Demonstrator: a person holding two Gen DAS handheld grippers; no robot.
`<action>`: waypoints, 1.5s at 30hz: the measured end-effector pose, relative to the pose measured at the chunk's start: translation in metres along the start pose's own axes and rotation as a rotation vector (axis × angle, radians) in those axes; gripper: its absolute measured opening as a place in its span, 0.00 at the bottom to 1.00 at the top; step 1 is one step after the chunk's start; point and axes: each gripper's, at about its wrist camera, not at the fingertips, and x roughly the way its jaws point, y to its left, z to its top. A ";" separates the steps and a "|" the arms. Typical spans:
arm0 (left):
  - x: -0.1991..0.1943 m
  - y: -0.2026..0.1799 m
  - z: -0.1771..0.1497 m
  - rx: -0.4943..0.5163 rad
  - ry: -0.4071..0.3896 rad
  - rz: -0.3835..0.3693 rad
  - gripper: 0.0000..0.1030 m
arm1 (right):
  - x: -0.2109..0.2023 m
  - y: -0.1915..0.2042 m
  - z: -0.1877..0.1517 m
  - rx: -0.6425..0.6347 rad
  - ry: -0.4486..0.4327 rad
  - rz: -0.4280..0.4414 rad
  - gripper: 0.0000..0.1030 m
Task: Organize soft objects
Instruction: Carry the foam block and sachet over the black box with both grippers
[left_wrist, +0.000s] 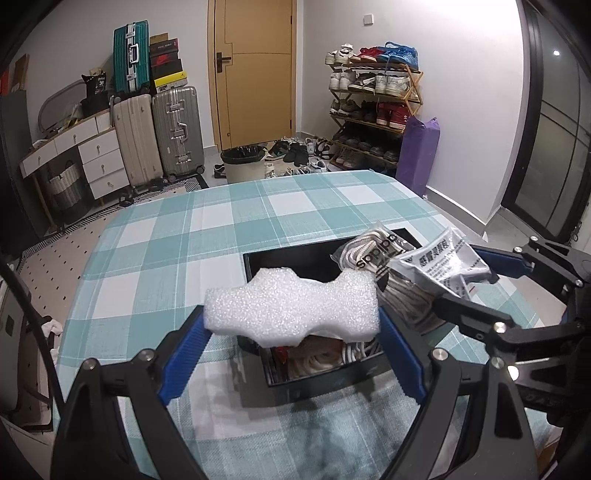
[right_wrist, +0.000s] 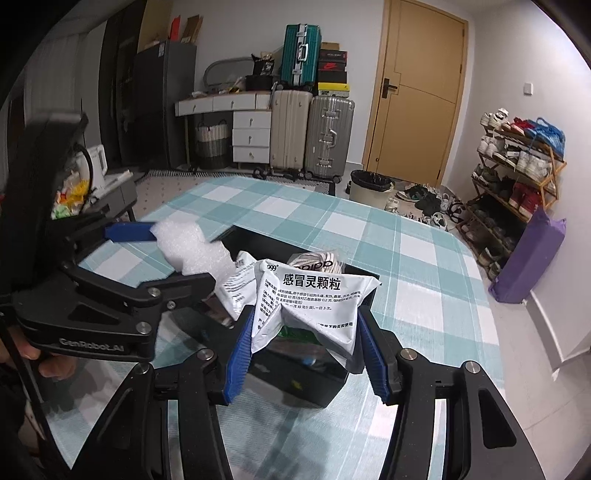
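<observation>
My left gripper (left_wrist: 291, 325) is shut on a white foam block (left_wrist: 291, 306), its blue pads pressing both ends, just above an open black box (left_wrist: 332, 387) on the teal checked cloth (left_wrist: 221, 229). White laces lie inside the box, and a clear bag of shoelaces (left_wrist: 369, 254) leans on its far right rim. In the right wrist view my right gripper (right_wrist: 306, 317) is shut on crumpled white medicine sachets (right_wrist: 314, 299) over the same box (right_wrist: 306, 387). The left gripper (right_wrist: 181, 254) with the foam (right_wrist: 188, 247) shows to the left; the right gripper (left_wrist: 461, 275) shows at the right of the left view.
Beyond the cloth's far edge stand suitcases (left_wrist: 177, 133), a drawer unit (left_wrist: 99, 162), a waste bin (left_wrist: 243, 164), a yellow door (left_wrist: 255, 74), a shoe rack (left_wrist: 373, 107) and a purple bag (left_wrist: 421, 155). Shoes lie on the floor. A person's fingers (right_wrist: 29, 350) hold the left gripper.
</observation>
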 end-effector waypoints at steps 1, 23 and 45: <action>0.001 0.001 0.000 -0.002 0.002 0.001 0.86 | 0.004 0.001 0.001 -0.010 0.004 -0.009 0.52; 0.036 0.009 0.010 -0.012 0.032 -0.021 0.86 | 0.057 0.003 0.012 -0.168 0.087 -0.026 0.52; 0.039 0.002 0.017 0.004 0.025 -0.025 0.86 | 0.032 -0.007 0.009 -0.173 0.031 -0.039 0.78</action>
